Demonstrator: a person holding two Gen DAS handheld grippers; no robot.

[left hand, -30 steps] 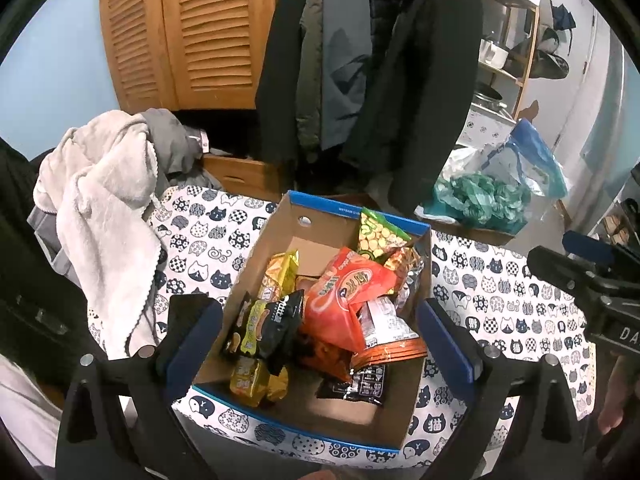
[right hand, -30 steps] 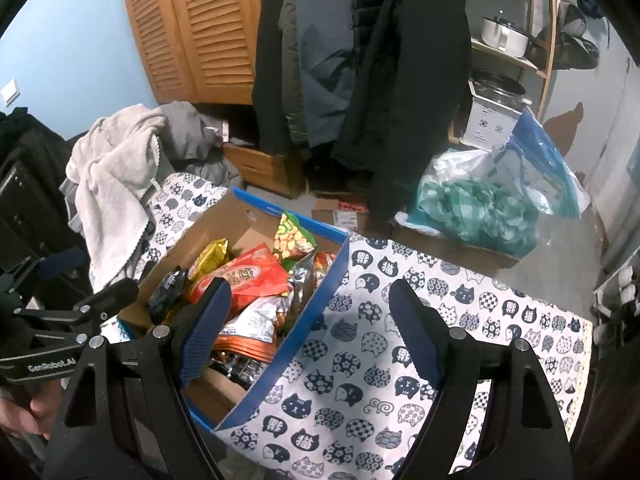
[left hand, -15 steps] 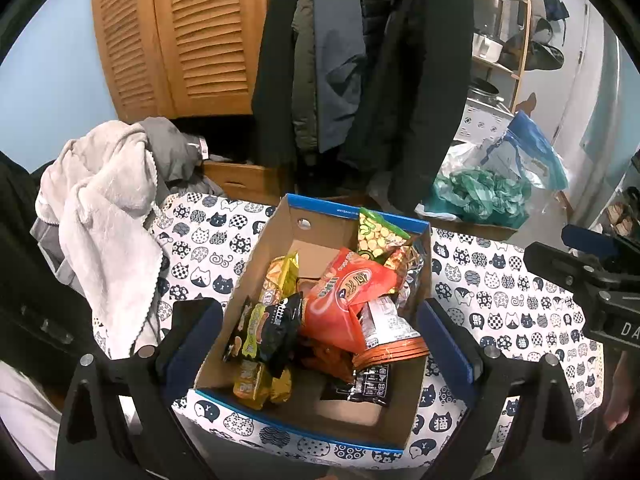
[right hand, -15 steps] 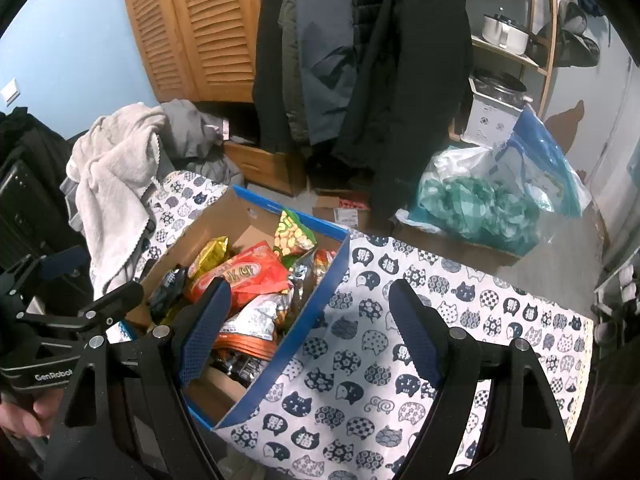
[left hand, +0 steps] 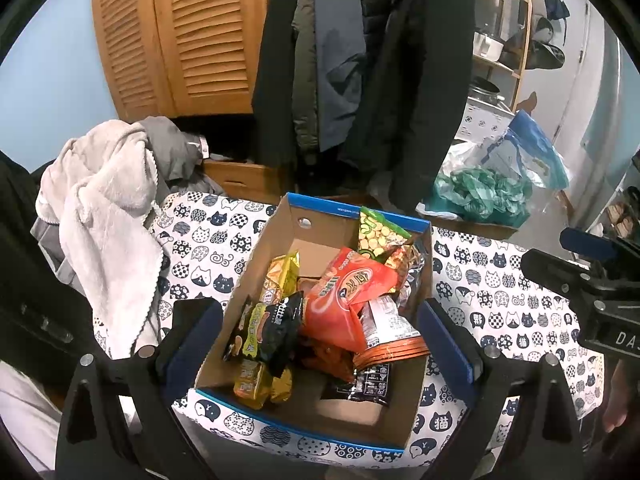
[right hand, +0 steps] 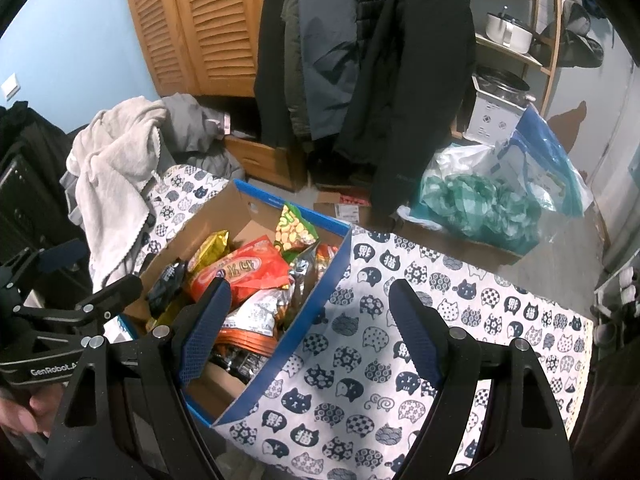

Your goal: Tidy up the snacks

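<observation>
A cardboard box (left hand: 320, 216) (right hand: 332, 276) with a blue rim stands on a table with a cat-print cloth (left hand: 500, 280) (right hand: 380, 380). Several snack packs fill it: a big orange-red bag (left hand: 344, 300) (right hand: 244, 268), a green bag (left hand: 378, 232) (right hand: 294, 232), gold packs (left hand: 282, 276), a black pack (left hand: 280, 324). My left gripper (left hand: 320, 340) hovers open above the box, its pads wide on either side, nothing between them. My right gripper (right hand: 310, 332) hangs open over the box's right wall and the bare cloth, holding nothing.
A pale fleece and grey clothes (left hand: 108, 200) are heaped at the table's left. Dark coats (left hand: 360, 60) hang behind, beside a louvred wooden cabinet (left hand: 180, 32). A clear bag with green cloth (right hand: 480, 204) sits at the back right, shelves with pots (right hand: 508, 32) behind it.
</observation>
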